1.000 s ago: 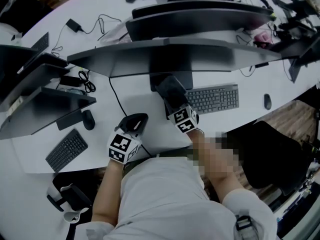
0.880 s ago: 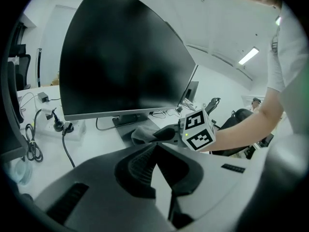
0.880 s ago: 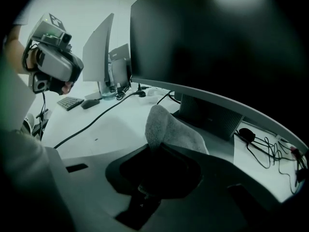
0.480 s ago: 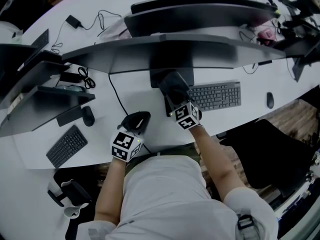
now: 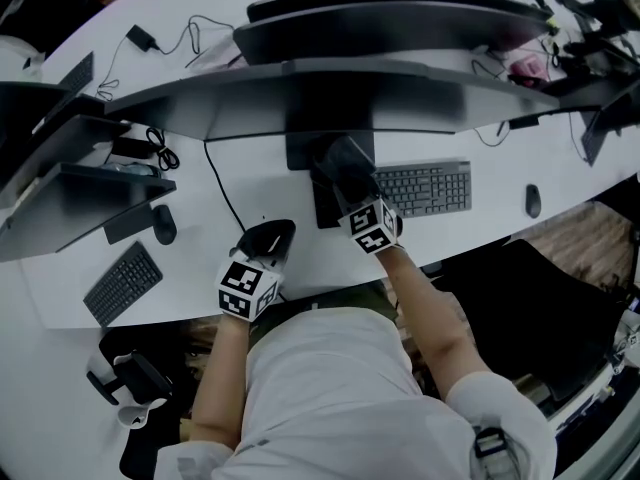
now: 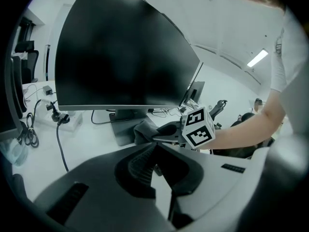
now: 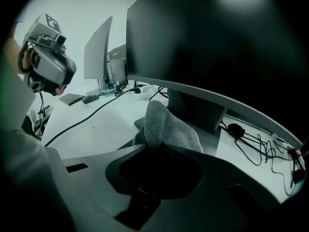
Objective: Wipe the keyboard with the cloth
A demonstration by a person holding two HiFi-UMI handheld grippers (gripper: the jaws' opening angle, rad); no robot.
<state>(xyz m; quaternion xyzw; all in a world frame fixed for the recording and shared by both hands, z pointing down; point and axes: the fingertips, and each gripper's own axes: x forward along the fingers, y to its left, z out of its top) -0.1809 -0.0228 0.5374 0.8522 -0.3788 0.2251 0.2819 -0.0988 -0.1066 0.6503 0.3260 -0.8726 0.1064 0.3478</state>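
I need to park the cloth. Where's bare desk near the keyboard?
Bare desk lies between the keyboard and the mouse right of it, and along the keyboard's near edge. Crowded at the monitor stand, where the right gripper holds the cloth.

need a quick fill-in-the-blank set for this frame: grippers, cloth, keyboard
1. The right gripper is shut on a grey ____.
2. In the head view, the keyboard lies to the ____ of that gripper.
3. The cloth is above the base of the ____ stand.
4. The left gripper holds ____.

Missing words: cloth; right; monitor; nothing.
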